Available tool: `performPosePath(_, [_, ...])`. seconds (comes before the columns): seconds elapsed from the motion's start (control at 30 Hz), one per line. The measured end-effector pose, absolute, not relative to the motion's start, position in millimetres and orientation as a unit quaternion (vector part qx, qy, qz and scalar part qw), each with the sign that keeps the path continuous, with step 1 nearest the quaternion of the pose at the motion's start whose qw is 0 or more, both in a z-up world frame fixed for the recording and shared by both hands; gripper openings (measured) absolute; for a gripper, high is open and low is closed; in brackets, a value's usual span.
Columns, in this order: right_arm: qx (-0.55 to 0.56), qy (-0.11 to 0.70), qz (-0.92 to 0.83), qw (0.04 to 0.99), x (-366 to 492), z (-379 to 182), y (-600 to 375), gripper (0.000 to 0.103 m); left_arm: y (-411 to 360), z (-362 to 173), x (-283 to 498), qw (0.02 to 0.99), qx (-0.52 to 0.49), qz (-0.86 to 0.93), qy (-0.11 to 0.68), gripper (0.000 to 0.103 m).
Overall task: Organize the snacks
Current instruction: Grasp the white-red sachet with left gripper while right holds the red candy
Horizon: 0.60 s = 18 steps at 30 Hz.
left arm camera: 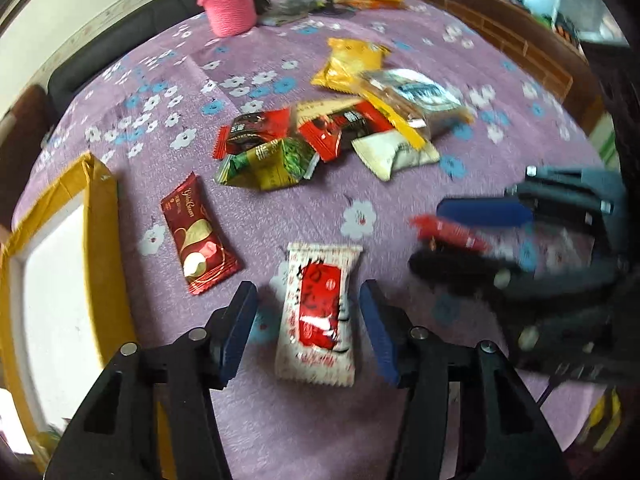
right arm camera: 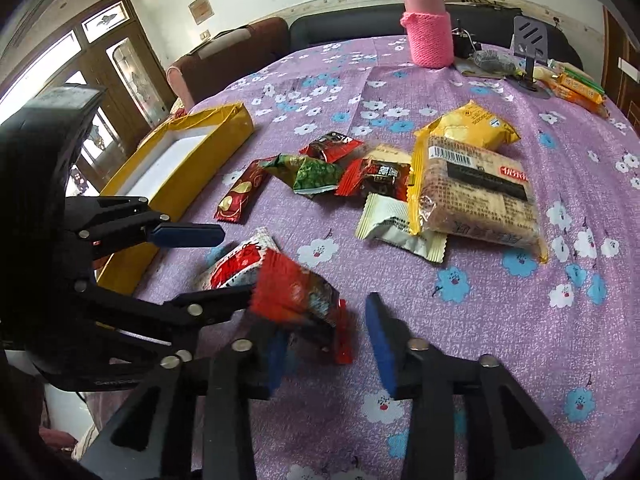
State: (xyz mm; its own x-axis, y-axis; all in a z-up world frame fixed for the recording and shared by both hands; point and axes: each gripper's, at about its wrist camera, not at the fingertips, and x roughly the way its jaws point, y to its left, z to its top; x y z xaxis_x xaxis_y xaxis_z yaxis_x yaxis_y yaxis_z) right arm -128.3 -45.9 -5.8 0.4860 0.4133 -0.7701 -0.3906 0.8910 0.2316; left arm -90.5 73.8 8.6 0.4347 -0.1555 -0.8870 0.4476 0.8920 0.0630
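Note:
A white and red snack packet [left arm camera: 318,316] lies flat on the purple flowered cloth between the open fingers of my left gripper [left arm camera: 308,330]; it also shows in the right wrist view [right arm camera: 236,264]. My right gripper [right arm camera: 326,344] is open, with a blurred red and dark snack packet [right arm camera: 304,300] between its fingers, loose and tilted. In the left wrist view the right gripper [left arm camera: 460,236] sits at the right with that red packet [left arm camera: 448,232] between its fingers. A yellow box with a white inside [left arm camera: 52,264] stands at the left, also in the right wrist view [right arm camera: 172,152].
A heap of snacks lies mid-table: a dark red packet [left arm camera: 198,236], a green packet [left arm camera: 268,164], red packets [left arm camera: 336,128], a white packet [left arm camera: 394,156], a large cracker pack [right arm camera: 476,196], a yellow bag [left arm camera: 348,64]. A pink bottle [right arm camera: 426,28] and orange bars [right arm camera: 576,86] stand at the back.

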Motion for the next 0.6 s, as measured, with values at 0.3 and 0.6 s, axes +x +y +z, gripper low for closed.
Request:
performPosePath(0.3, [0.022, 0.439, 0.232, 0.868, -135, 1, -44, 0.02, 86, 18, -115, 0.851, 0.078, -0.203, 0.478, 0.024])
performPosePath(0.6, [0.019, 0.412, 0.263, 0.872, -152, 45, -14, 0.02, 158, 75, -145, 0.89, 0.004, -0.168, 0.424, 0.025])
